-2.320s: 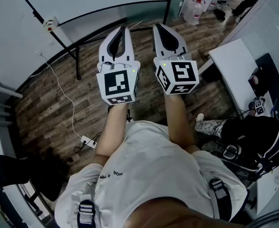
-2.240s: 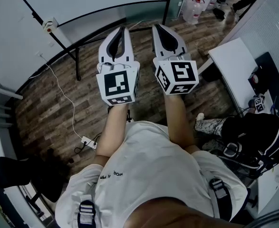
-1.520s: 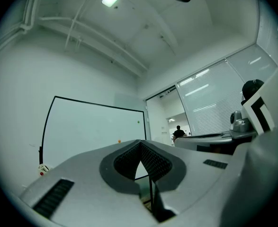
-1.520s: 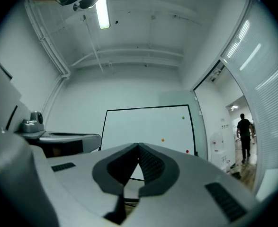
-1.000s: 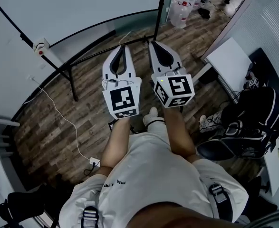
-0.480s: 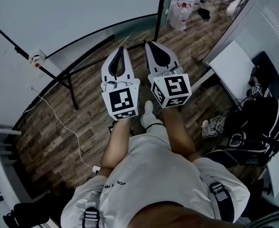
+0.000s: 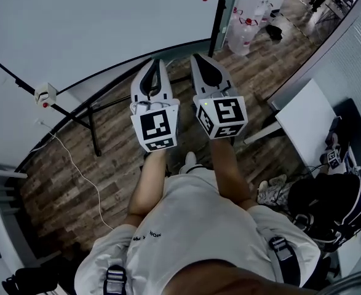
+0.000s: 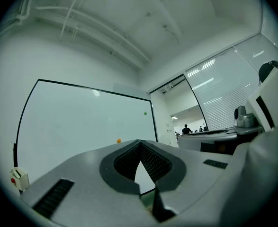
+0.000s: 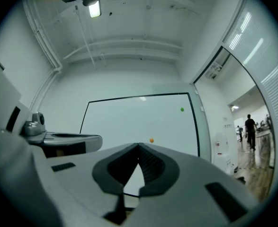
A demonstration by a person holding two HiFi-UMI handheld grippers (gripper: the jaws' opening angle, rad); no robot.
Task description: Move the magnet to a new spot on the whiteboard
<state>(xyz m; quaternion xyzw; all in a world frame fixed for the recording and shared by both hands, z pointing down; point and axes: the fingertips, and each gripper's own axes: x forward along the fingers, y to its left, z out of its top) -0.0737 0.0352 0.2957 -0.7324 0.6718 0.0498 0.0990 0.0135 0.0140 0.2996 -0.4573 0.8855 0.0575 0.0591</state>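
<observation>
I hold my left gripper (image 7: 155,62) and right gripper (image 7: 199,58) side by side, each with its jaws closed together on nothing, pointed toward the whiteboard (image 7: 94,23) ahead. The orange magnet (image 9: 151,140) sticks to the board, well apart from both grippers; in the right gripper view it shows just above my closed tips. A second magnet (image 9: 182,109) sits higher, near the board's right edge.

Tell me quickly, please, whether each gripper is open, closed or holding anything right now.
Left gripper: closed, jaw tips together, nothing between them.
Right gripper: closed, jaw tips together, nothing held.
</observation>
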